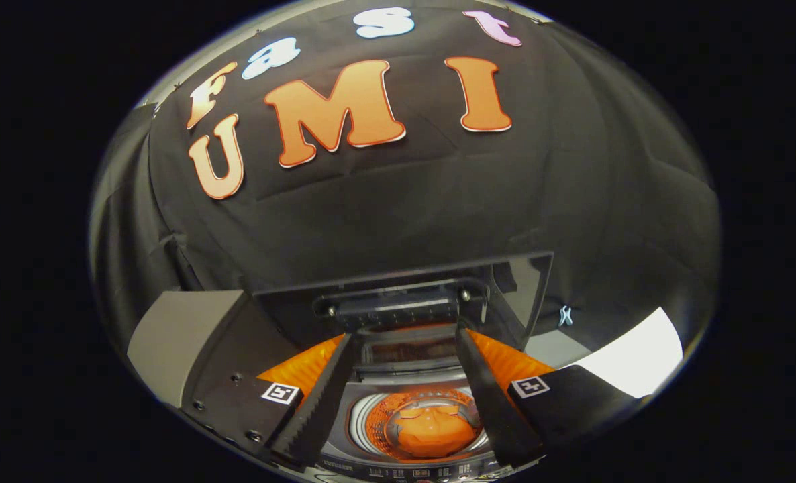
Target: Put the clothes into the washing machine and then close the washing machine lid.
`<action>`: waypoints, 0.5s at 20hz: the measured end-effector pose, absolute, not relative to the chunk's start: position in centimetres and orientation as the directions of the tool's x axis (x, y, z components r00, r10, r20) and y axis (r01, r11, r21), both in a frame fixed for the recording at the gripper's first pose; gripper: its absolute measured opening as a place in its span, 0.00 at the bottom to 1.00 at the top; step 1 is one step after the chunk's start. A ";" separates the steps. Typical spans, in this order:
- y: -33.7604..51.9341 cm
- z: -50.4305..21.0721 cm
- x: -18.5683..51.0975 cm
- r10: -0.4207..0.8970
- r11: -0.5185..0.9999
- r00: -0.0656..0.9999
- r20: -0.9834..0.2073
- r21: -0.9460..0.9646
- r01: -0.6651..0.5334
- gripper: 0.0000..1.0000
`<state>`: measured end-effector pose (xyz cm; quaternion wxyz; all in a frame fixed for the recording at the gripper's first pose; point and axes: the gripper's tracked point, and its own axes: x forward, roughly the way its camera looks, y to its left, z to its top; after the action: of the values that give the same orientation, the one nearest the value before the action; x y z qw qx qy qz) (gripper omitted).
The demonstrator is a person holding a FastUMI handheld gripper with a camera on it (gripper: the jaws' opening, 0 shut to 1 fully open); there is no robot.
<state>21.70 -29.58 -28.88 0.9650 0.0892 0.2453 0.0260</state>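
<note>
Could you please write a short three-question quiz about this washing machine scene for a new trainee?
1. True or false: the washing machine lid stands raised.
2. What lies in the drum? A) an orange cloth B) a blue towel C) a white sock
3. Fill in: the tongs are ____, with nothing between the fingers.

Key: 1 true. 2 A: the orange cloth sits in the drum, beyond the fingers. 3 open.
</note>
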 end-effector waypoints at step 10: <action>-28.4 -26.8 32.2 0.085 0.993 0.897 -0.434 0.108 -0.041 0.98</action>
<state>32.21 -28.36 -26.81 0.9727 0.0481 0.2246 0.0323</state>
